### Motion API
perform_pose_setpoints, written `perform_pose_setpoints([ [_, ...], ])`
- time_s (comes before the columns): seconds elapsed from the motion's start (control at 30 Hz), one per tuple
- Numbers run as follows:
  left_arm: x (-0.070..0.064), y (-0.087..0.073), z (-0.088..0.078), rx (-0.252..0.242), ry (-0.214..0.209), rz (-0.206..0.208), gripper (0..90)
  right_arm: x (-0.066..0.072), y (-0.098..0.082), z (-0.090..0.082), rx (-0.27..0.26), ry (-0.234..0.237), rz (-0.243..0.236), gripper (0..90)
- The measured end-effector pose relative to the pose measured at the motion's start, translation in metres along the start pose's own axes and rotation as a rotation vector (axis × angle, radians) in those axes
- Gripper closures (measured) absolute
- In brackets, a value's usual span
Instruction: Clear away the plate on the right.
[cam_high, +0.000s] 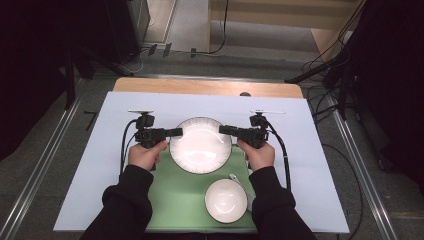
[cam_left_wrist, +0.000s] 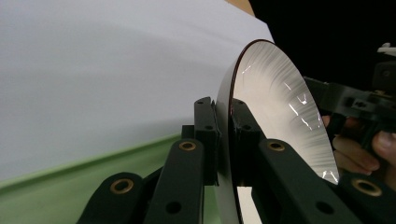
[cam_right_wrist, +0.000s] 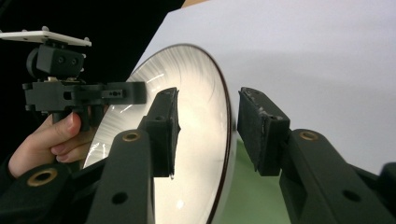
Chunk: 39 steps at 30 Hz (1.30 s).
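A white plate (cam_high: 200, 147) with a dark rim lies between my two grippers, partly over the green mat (cam_high: 172, 195). My left gripper (cam_high: 177, 132) is shut on its left rim; in the left gripper view both pads (cam_left_wrist: 208, 121) pinch the plate (cam_left_wrist: 275, 107) edge, with the gripper (cam_left_wrist: 224, 109) straddling it. At the right rim is my right gripper (cam_high: 223, 130). In the right gripper view this gripper (cam_right_wrist: 208, 100) stands open around the plate (cam_right_wrist: 196, 79) edge, with a gap between the outer pad (cam_right_wrist: 259, 126) and the rim.
A smaller white bowl (cam_high: 226, 200) sits on the mat near the front edge, with a white spoon end (cam_high: 233, 176) just behind it. A pale sheet (cam_high: 305, 165) covers the wooden table (cam_high: 210, 87). Cables trail on the floor beyond.
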<state>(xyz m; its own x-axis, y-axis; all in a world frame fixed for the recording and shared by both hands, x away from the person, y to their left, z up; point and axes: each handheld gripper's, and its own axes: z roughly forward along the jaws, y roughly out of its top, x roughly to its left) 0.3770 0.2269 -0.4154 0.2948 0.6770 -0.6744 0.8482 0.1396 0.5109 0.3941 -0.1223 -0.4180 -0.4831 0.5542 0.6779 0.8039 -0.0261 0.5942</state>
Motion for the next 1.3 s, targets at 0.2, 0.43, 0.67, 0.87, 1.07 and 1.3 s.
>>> perform_pose_setpoints([
  [0.2,0.001,-0.001,-0.008,0.017,0.021,0.014,84.2,-0.005,0.0,-0.01,0.012,-0.014,-0.034,49.6],
  [0.43,0.006,-0.002,-0.025,0.012,0.007,0.001,83.1,-0.005,-0.002,-0.023,0.027,-0.026,-0.083,49.8],
  [0.67,0.013,-0.007,-0.04,0.009,-0.004,-0.006,82.9,-0.016,-0.011,-0.031,0.026,-0.063,-0.115,48.2],
  [0.87,0.017,-0.013,-0.05,0.009,0.001,0.005,82.9,-0.022,-0.015,-0.041,0.033,-0.087,-0.146,46.6],
  [1.07,0.024,-0.02,-0.057,0.015,0.006,-0.013,82.9,-0.028,-0.021,-0.052,0.032,-0.116,-0.157,43.9],
  [1.3,0.037,-0.03,-0.061,0.007,0.027,-0.031,82.5,-0.027,-0.032,-0.067,-0.007,-0.13,-0.194,44.0],
])
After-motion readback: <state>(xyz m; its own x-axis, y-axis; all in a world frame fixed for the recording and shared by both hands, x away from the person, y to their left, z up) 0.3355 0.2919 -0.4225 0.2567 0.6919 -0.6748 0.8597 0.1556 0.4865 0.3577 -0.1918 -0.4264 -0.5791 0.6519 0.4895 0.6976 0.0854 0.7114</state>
